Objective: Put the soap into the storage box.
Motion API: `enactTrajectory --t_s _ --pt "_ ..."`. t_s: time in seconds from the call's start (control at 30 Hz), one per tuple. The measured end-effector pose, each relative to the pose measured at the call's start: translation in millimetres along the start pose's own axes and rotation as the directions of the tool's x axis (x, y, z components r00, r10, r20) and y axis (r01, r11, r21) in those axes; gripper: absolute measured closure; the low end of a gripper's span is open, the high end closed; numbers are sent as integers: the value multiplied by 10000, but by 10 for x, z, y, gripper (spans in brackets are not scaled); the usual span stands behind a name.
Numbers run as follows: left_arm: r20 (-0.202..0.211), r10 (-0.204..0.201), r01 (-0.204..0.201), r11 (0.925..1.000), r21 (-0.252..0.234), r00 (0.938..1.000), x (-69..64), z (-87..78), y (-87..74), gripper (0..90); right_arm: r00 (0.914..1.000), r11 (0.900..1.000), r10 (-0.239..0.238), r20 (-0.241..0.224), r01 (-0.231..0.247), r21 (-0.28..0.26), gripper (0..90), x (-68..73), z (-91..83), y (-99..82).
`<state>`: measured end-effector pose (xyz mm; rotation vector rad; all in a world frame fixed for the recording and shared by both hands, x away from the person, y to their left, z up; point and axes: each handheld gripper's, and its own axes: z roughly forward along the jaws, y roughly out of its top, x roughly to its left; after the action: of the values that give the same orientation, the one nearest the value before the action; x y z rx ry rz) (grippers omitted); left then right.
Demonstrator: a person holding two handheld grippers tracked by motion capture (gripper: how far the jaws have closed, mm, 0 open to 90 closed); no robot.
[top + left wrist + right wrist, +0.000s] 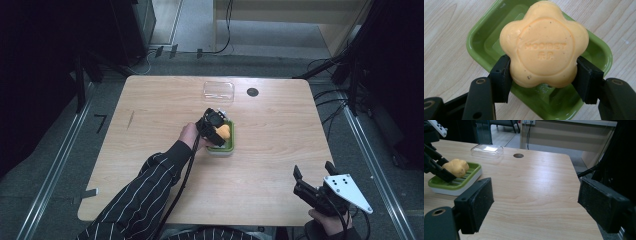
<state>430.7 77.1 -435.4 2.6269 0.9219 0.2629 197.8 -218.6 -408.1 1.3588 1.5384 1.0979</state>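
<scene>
An orange flower-shaped soap (544, 45) hangs just above a green soap dish (479, 32), and my left gripper (544, 77) is shut on its two sides. From above, the left gripper (216, 126) and the soap (223, 131) sit over the green dish (231, 145) near the table's middle. In the right gripper view the soap (456, 167) rides over the dish (471, 178) at the left. My right gripper (534, 202) stands open with nothing between its pads, low at the table's near right corner (311, 172).
A clear plastic lid (218, 90) lies at the far side of the wooden table (280, 140), with a dark round hole (252, 92) beside it. The lid (487, 150) and the hole (518, 155) lie beyond the dish. Cables run along the floor around the table.
</scene>
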Motion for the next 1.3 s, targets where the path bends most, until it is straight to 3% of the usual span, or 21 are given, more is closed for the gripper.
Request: enactTrajectory --t_s 0.3,0.53,1.03,1.3 --pt "-277 27 -18 9995 317 9996 2 47 -6 389 10000 10000 -1 -11 1 3 137 2 1 1" --pt "-449 50 -45 9999 99 9990 -6 6 3 368 10000 10000 -1 -8 1 7 137 2 1 1" --pt "-435 -34 38 9999 102 9990 18 -174 -19 153 10000 10000 22 -6 -22 -1 137 2 3 2" --pt "-486 -139 150 9996 225 9987 74 -311 -153 131 10000 10000 24 -19 -24 0 137 9 5 5"
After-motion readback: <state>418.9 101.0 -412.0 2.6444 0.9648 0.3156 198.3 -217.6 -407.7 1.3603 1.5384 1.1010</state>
